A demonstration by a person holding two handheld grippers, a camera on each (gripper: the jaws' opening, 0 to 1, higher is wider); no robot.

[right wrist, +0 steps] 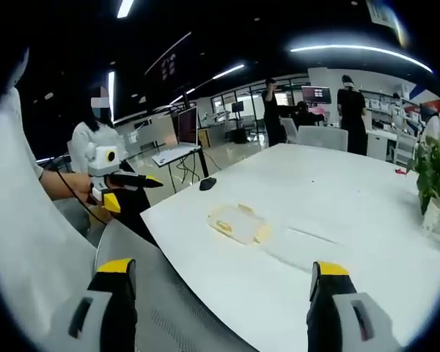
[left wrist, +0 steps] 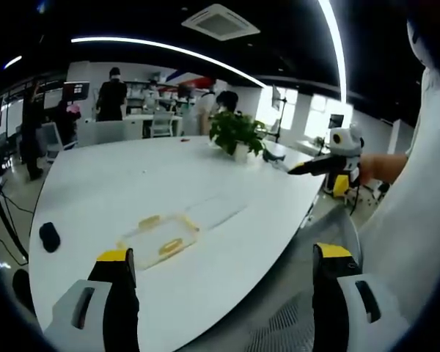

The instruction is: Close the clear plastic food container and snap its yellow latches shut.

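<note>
The clear plastic container (left wrist: pixel 161 236) with yellow latches lies on the white table (left wrist: pixel 132 183), just ahead of my left jaw. A faint clear flat piece (left wrist: pixel 221 211), apparently its lid, lies beside it. My left gripper (left wrist: pixel 224 254) is open and empty, hovering near the table's edge. My right gripper (left wrist: pixel 297 169) reaches in from the right, held by a hand, well away from the container. In the right gripper view the container (right wrist: pixel 238 222) sits mid-table with the flat piece (right wrist: pixel 308 236) to its right. My right gripper (right wrist: pixel 221 268) is open and empty. The left gripper (right wrist: pixel 152 181) floats off the table's edge.
A potted plant (left wrist: pixel 236 136) stands further back on the table, and a black mouse (left wrist: pixel 50 236) lies near its left edge. A grey mesh chair (left wrist: pixel 279 323) is below the jaws. Several people stand among desks and chairs (left wrist: pixel 111 95) at the back.
</note>
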